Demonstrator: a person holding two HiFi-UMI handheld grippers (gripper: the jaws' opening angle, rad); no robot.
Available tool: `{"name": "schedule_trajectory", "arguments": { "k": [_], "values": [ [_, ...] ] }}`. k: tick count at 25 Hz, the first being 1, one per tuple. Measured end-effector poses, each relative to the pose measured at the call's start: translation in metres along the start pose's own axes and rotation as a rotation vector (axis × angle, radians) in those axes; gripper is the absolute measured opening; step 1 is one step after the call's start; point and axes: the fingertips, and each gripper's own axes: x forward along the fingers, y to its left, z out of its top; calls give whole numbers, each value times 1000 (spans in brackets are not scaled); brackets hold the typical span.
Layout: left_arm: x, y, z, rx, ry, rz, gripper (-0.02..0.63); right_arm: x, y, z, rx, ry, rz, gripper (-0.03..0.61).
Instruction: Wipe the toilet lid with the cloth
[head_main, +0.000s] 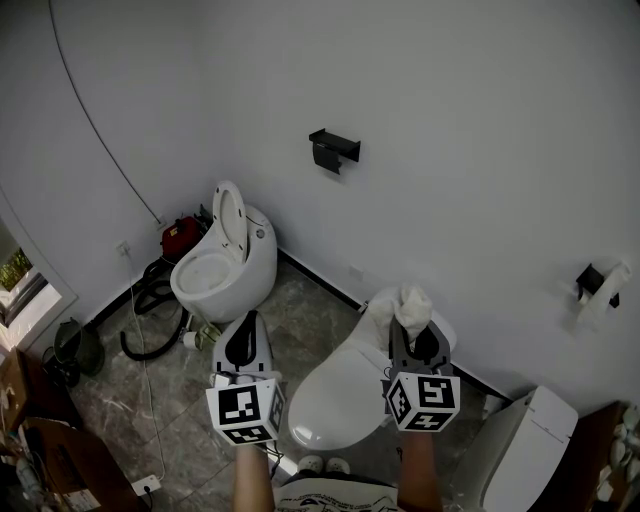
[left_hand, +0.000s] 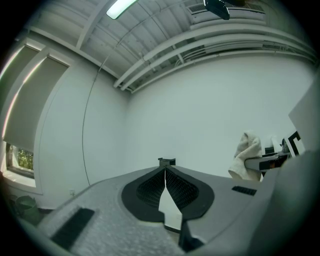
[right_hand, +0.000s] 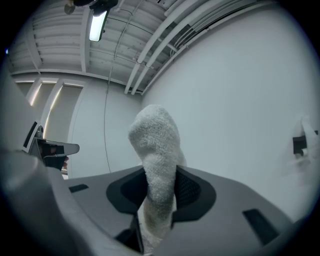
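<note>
Two toilets stand below us, and the one we mean to wipe is the nearer, its toilet lid (head_main: 335, 395) down and closed. Our right hand-held gripper (head_main: 413, 330) has its jaws clamped on a white terry cloth (head_main: 409, 303), which stands up in a bunch beyond the tips. The left hand-held gripper (head_main: 246, 325) has its jaws pressed together with nothing between them.

The lid lies between the two, under and slightly left of the right one, which hangs over its rear end by the wall. Its long axis runs from that wall end down toward us. So the cloth hand is the nearer, and we judge it only needs to drop and tip downward. Both gripper views look at wall and ceiling, so the jaws point forward and up, not at the lid. Both forearms reach forward, level with each other. The farther toilet (head_main: 215, 265), seat raised, sits well apart to the left.
</note>
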Motion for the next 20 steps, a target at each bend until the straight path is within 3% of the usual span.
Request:
{"name": "schedule_trajectory", "arguments": {
  "k": [20],
  "values": [
    [1, 2, 0, -1, -2, -3, 11, 2, 2, 1, -9, 1, 4, 114]
  ]
}}
